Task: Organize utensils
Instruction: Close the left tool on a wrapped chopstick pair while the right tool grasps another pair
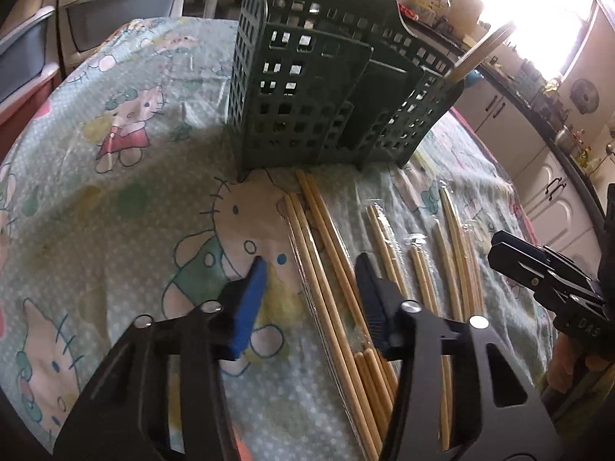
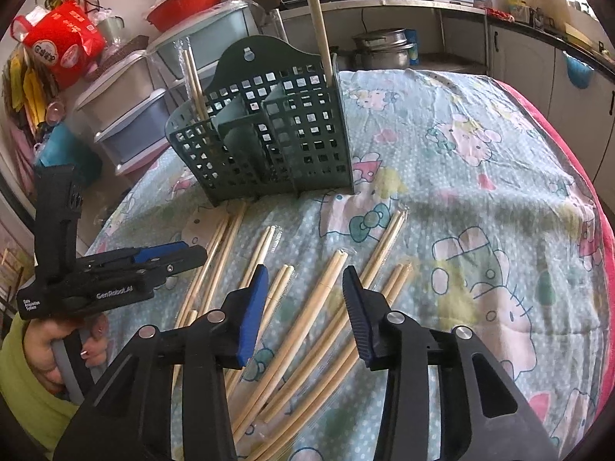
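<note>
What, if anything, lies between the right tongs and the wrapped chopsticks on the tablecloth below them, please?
Nothing visible: the right tongs hang directly over the wrapped chopsticks, with only open air between; the left tongs sit off to the side.

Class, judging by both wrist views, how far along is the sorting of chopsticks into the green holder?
Done: two wrapped chopstick packs stand in the green holder. In hand: nothing yet; the left gripper and right gripper hang open over the chopsticks on the tablecloth, each straddling some. Left: several loose chopstick pairs lying there.
</note>
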Motion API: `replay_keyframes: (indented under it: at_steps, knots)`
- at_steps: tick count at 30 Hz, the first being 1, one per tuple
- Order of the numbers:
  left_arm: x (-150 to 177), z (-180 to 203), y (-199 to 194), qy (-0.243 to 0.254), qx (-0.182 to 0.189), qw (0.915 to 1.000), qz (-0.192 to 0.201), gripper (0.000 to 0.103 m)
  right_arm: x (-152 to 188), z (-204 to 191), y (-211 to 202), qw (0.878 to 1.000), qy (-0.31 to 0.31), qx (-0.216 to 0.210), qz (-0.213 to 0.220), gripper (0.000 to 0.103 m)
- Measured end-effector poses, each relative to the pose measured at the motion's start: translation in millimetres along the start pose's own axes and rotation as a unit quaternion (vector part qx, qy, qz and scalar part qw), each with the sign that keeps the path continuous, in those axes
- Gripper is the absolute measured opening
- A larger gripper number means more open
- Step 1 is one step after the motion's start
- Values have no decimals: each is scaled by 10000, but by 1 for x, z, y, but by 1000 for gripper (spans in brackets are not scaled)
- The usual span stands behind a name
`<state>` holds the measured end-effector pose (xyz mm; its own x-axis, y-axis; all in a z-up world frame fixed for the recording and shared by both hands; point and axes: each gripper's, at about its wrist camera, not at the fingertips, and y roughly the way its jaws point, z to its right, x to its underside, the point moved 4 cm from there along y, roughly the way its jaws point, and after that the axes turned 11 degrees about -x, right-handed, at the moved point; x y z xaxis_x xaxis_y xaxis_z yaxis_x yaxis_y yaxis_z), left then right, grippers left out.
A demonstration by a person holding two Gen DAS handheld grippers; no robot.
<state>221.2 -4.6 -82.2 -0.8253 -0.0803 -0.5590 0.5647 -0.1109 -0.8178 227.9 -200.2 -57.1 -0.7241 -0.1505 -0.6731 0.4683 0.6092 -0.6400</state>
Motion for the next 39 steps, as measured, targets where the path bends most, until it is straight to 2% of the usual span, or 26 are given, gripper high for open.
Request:
replay_keyframes:
  at_steps: [3, 9, 19, 26, 32, 39]
  knots:
    - [-5, 0, 5, 22, -25, 10000, -41, 37, -1, 1, 4, 10000, -16, 22, -66, 34]
    - [-12, -3, 19, 38, -149, 9997, -172, 26, -4, 2, 17, 9996, -53, 77, -272, 31]
    - [-24, -5, 29, 36, -237, 9995, -201, 24, -14, 21, 49, 9967, 369, 265, -680, 31]
    - [-29, -7, 33, -16, -231, 9995, -203, 24, -19, 31, 68, 9935, 582, 368, -904, 22]
    - [-36, -6, 39, 26, -239, 9995, -190, 23, -20, 38, 72, 9939, 707, 322, -785, 15]
    - [-39, -13, 42, -13, -169, 9996, -213, 9, -23, 40, 59, 9953, 883, -15, -399, 11]
